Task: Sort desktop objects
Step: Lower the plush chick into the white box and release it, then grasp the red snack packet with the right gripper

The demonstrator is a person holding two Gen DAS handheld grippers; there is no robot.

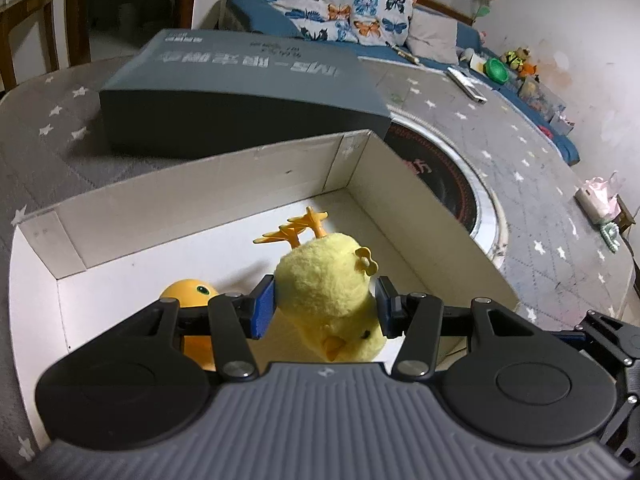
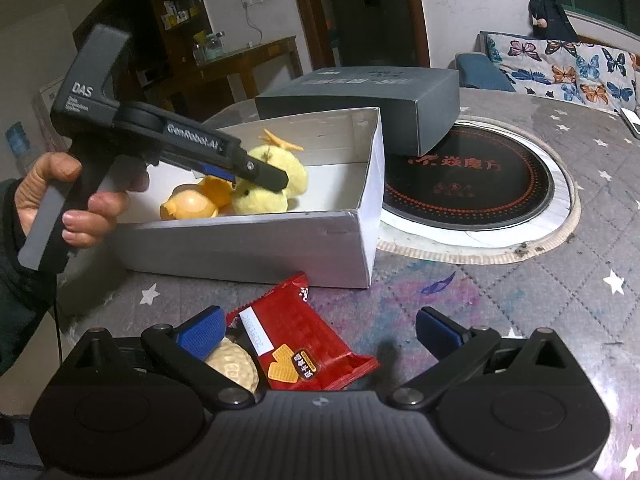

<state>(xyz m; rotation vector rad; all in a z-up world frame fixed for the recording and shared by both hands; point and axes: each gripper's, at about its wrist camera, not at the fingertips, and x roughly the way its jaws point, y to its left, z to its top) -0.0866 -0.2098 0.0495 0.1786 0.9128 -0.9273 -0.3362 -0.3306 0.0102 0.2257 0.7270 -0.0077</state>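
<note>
The desktop objects are split between the white open box (image 2: 256, 240) and the worktop (image 2: 520, 280) in front of it. Inside the box, the yellow plush chick (image 1: 326, 284) hangs upside down, feet up, clamped between the blue fingers (image 1: 262, 306) of the left gripper (image 1: 324, 304); the right wrist view shows it low in the box, though whether it touches the floor of the box I cannot tell. Beside it in the box lies an orange round toy (image 1: 188, 292), and a paler orange piece (image 2: 190, 206) shows next to that. Outside the box, just before its near wall, lie a red snack packet (image 2: 304, 340) and a cream embossed ball (image 2: 236, 364), both on the worktop close under the right gripper (image 2: 320, 332), whose fingers (image 2: 202, 330) stand spread wide with nothing between them; the packet lies partly in that gap. The dark grey lid (image 2: 360, 100) sits behind the box, off it. As a judgement: the box holds at least two toys, the chick needs only to be let go, and the packet and the ball look like what is left to sort, if they belong in the same box.
</note>
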